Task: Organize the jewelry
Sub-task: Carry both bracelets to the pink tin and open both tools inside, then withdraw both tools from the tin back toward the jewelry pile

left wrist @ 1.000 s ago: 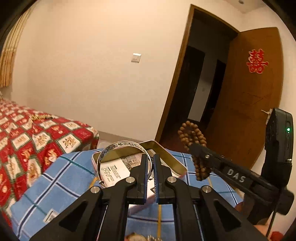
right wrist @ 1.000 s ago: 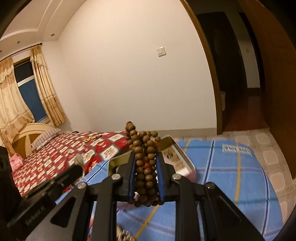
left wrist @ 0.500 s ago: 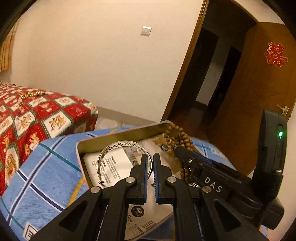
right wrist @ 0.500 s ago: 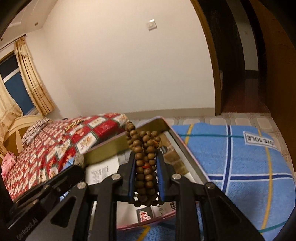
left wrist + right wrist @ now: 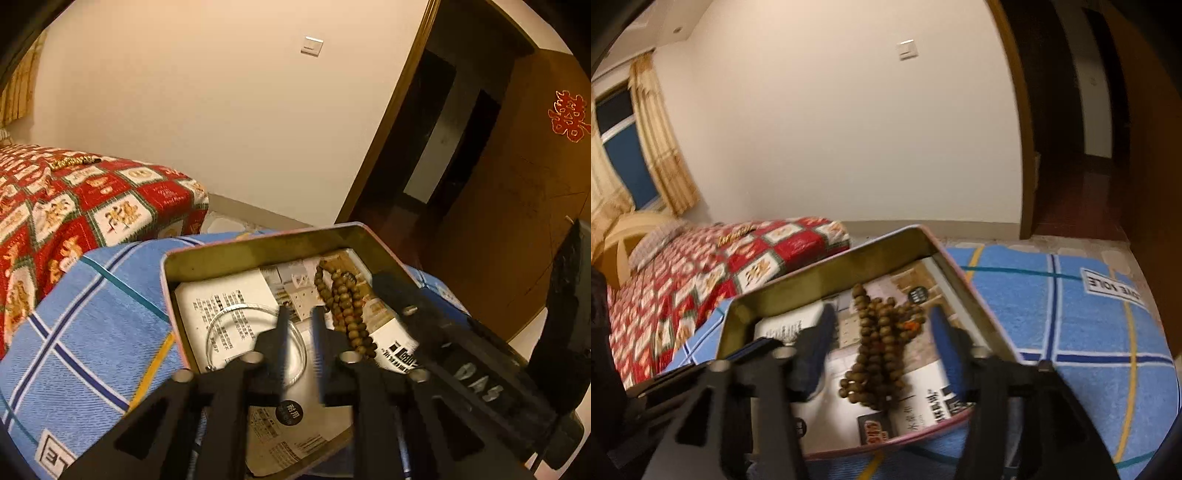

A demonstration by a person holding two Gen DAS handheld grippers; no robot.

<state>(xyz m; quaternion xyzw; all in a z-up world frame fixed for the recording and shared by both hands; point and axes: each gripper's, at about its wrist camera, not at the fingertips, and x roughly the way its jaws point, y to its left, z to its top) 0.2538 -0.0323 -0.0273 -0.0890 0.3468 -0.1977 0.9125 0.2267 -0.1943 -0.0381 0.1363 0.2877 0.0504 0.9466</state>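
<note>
Dim warm light, fisheye warp, motion blur

In the left wrist view, the left gripper covers the near right arc of the silver bangle, and its motion-blurred fingers make contact with the bangle impossible to judge. The right gripper hides the near end of the bead bracelet. In the right wrist view, the tin has its near rim cut off behind the gripper body, the printed paper lining it is perhaps a leaflet, its text too blurred to read.
</note>
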